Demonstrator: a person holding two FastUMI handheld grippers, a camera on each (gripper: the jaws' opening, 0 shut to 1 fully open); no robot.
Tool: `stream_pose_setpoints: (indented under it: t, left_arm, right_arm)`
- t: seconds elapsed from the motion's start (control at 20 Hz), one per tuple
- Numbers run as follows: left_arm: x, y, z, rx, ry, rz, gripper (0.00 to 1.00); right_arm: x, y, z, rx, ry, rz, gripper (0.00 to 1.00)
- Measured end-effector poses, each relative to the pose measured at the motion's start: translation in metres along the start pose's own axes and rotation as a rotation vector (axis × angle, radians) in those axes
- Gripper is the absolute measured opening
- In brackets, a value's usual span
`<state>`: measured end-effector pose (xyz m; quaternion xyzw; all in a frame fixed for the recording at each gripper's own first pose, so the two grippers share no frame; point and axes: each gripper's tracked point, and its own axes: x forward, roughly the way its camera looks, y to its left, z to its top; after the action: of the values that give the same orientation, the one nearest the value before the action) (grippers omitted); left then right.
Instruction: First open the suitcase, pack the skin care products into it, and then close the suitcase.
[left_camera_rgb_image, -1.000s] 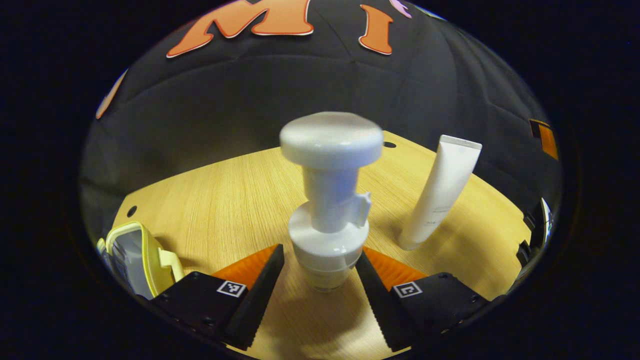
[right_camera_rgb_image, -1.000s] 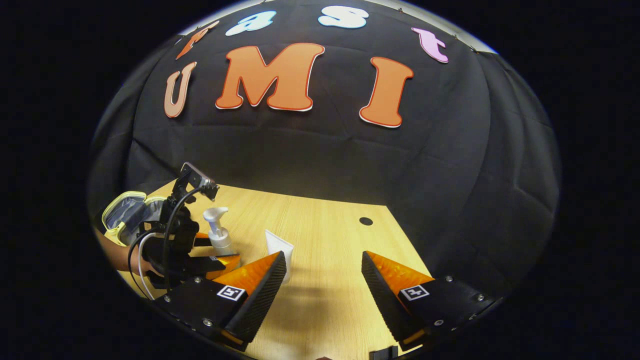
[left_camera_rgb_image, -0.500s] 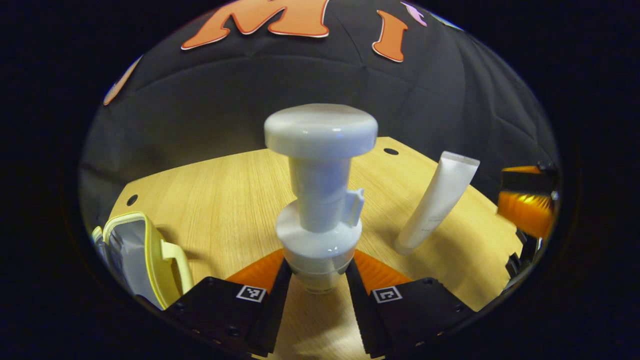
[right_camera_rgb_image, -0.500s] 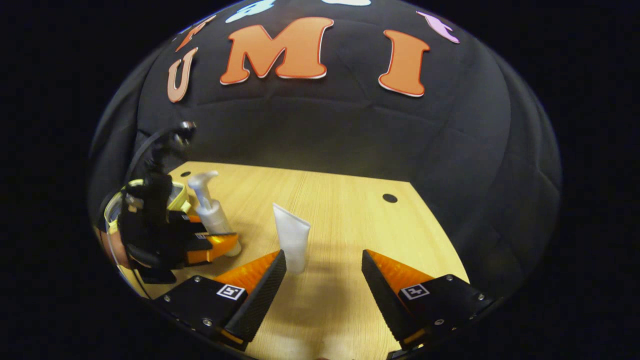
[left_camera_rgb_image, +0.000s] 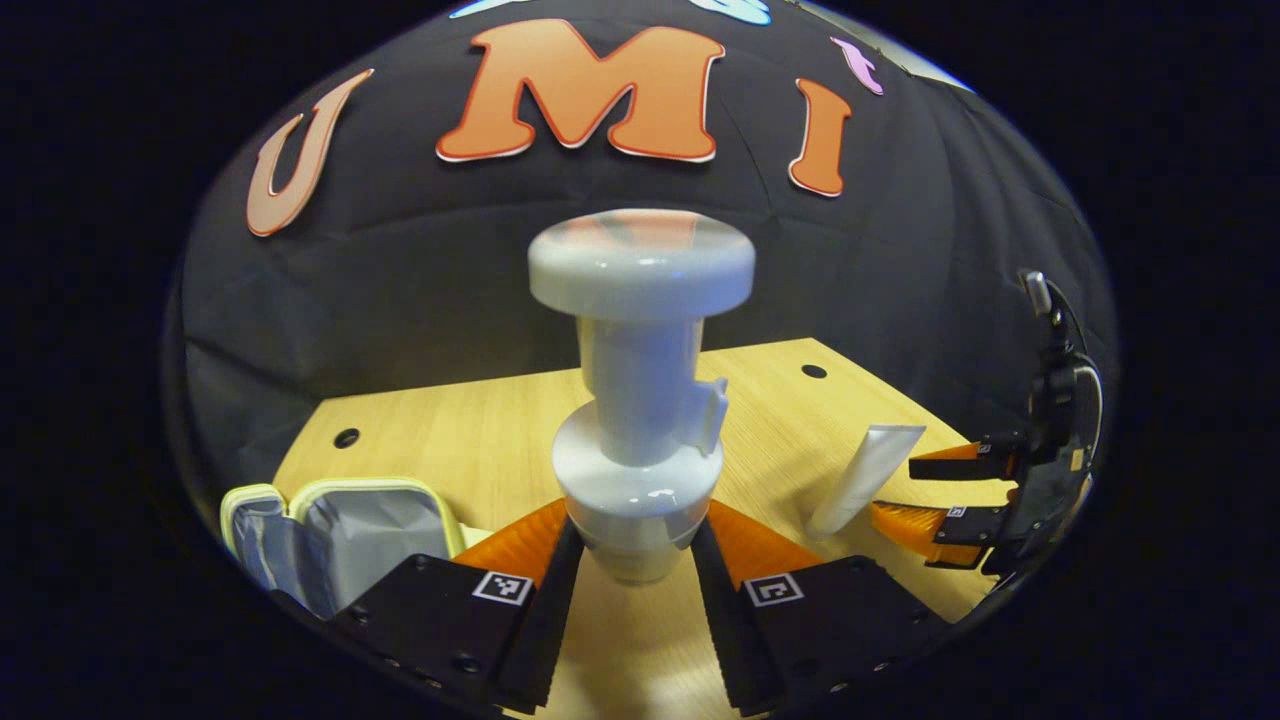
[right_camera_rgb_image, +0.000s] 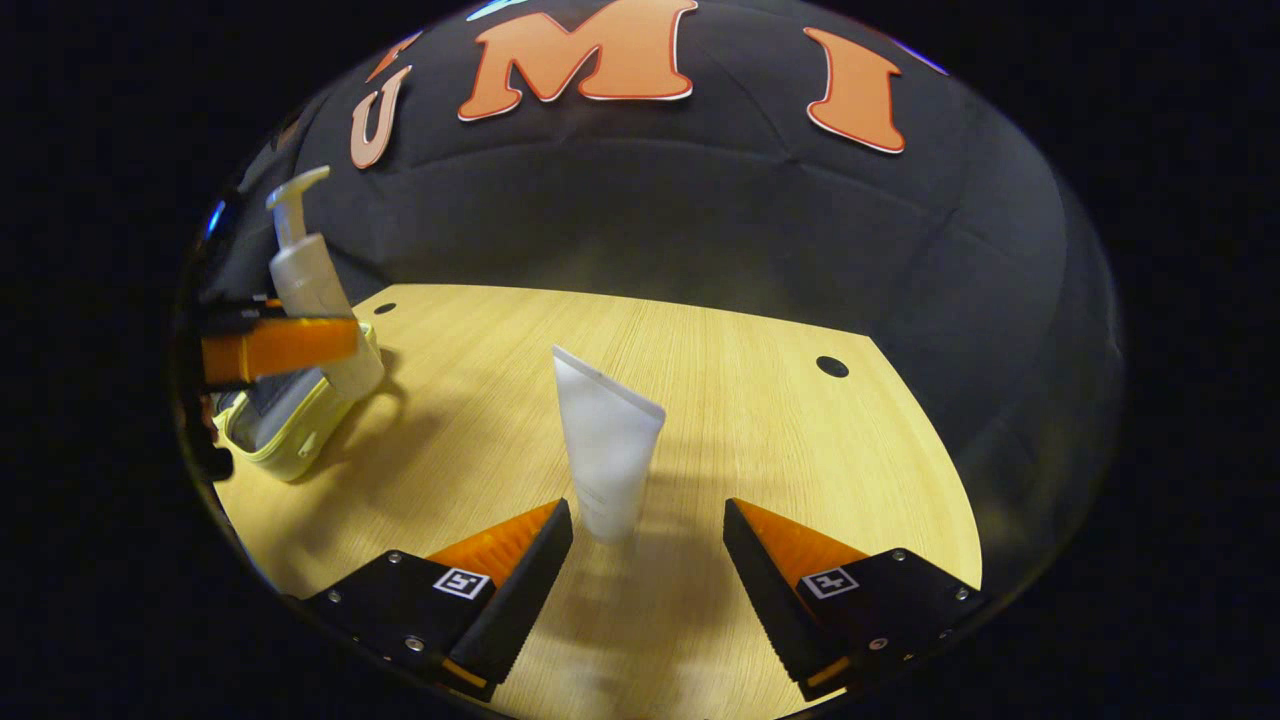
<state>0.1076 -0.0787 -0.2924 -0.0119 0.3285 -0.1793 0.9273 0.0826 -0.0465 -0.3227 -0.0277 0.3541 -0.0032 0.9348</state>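
Observation:
My left gripper (left_camera_rgb_image: 630, 560) is shut on a white pump bottle (left_camera_rgb_image: 640, 400), both fingers pressed to its body, and holds it upright above the wooden table (left_camera_rgb_image: 480, 450). In the right gripper view the same bottle (right_camera_rgb_image: 315, 290) hangs over the open yellow suitcase (right_camera_rgb_image: 290, 425), held by the left gripper (right_camera_rgb_image: 275, 345). The suitcase (left_camera_rgb_image: 340, 535) lies open at the lower left of the left gripper view, its grey lining showing. A white tube (right_camera_rgb_image: 605, 445) stands upright on the table just ahead of my open right gripper (right_camera_rgb_image: 650, 545), slightly left of the gap between its fingers. The tube (left_camera_rgb_image: 865, 475) and right gripper (left_camera_rgb_image: 935, 490) also appear in the left gripper view.
The table has small round holes (right_camera_rgb_image: 832, 366) near its far edge. Black cloth wall surrounds the table on the far side.
The left gripper shut on the pump bottle, lifted it off the table and carried it over the suitcase. The right gripper moved in closer to the white tube.

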Motion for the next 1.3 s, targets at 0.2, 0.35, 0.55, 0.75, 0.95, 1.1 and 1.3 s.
stream_pose_setpoints:
  t: [0.2, 0.35, 0.55, 0.75, 0.95, 1.1, 1.3]
  left_arm:
    - [-0.032, 0.041, 0.01, -0.03, -0.008, 0.083, 0.62]
    - [-0.054, 0.074, -0.005, -0.057, 0.023, 0.149, 0.62]
    - [-0.093, 0.117, -0.036, -0.107, 0.078, 0.249, 0.62]
    - [-0.114, 0.155, -0.062, -0.152, 0.122, 0.326, 0.62]
    - [-0.123, 0.181, -0.088, -0.212, 0.172, 0.344, 0.62]
    - [-0.122, 0.192, -0.095, -0.211, 0.195, 0.341, 0.62]
    - [-0.115, 0.195, -0.109, -0.227, 0.246, 0.289, 0.62]
  right_arm:
    - [0.019, 0.011, -0.012, -0.042, 0.037, 0.035, 0.98]
    - [0.038, 0.017, -0.024, -0.068, 0.067, 0.045, 0.91]
    - [0.053, 0.023, -0.025, -0.042, 0.071, 0.068, 0.82]
    - [0.065, 0.026, -0.034, -0.039, 0.103, 0.064, 0.65]
    - [0.064, 0.029, -0.034, 0.008, 0.125, 0.07, 0.52]
    - [0.054, 0.031, -0.033, 0.02, 0.14, 0.074, 0.51]
    - [0.031, 0.042, -0.015, 0.048, 0.127, 0.099, 0.51]
